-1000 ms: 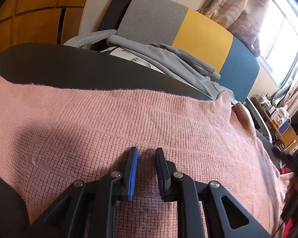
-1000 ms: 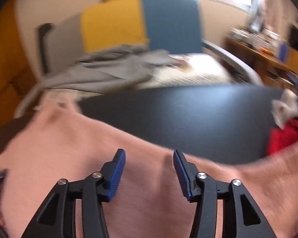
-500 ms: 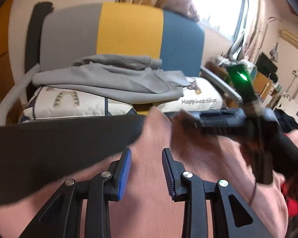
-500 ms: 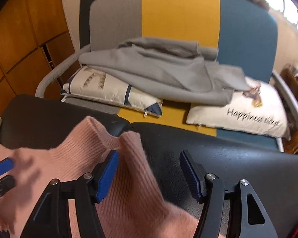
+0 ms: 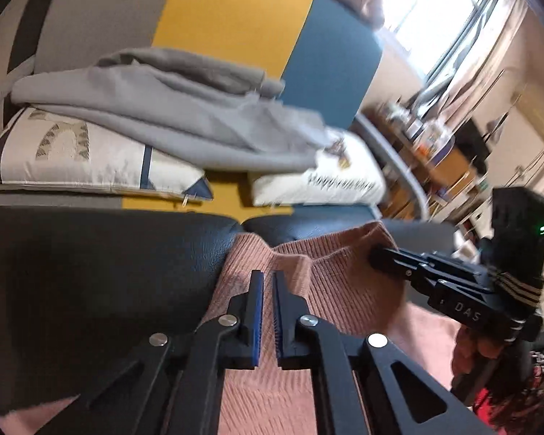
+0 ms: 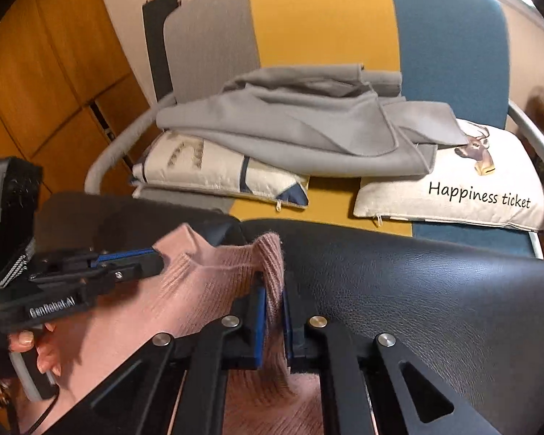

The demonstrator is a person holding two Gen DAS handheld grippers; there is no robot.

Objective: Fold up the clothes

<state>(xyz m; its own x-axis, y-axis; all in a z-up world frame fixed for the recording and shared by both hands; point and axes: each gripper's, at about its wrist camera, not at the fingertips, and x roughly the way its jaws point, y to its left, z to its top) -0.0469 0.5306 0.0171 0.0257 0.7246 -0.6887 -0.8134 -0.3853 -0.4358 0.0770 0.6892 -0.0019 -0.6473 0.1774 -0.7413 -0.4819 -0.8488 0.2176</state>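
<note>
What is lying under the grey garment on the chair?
Under the grey garment lie two cushions on the chair seat: a patterned cushion and a cushion printed "Happiness ticket". The cloth hides their rear parts and the seat behind them.

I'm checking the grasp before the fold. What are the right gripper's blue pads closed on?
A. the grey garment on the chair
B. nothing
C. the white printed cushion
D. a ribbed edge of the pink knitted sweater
D: in the right wrist view the right gripper pinches a raised ribbed fold of the pink knitted sweater between its pads.

"Happiness ticket" on white cushion [image 6: 464, 188]; "GenRobot.AI" on left gripper [image 6: 127, 264]; "DAS" on right gripper [image 5: 380, 255].
</note>
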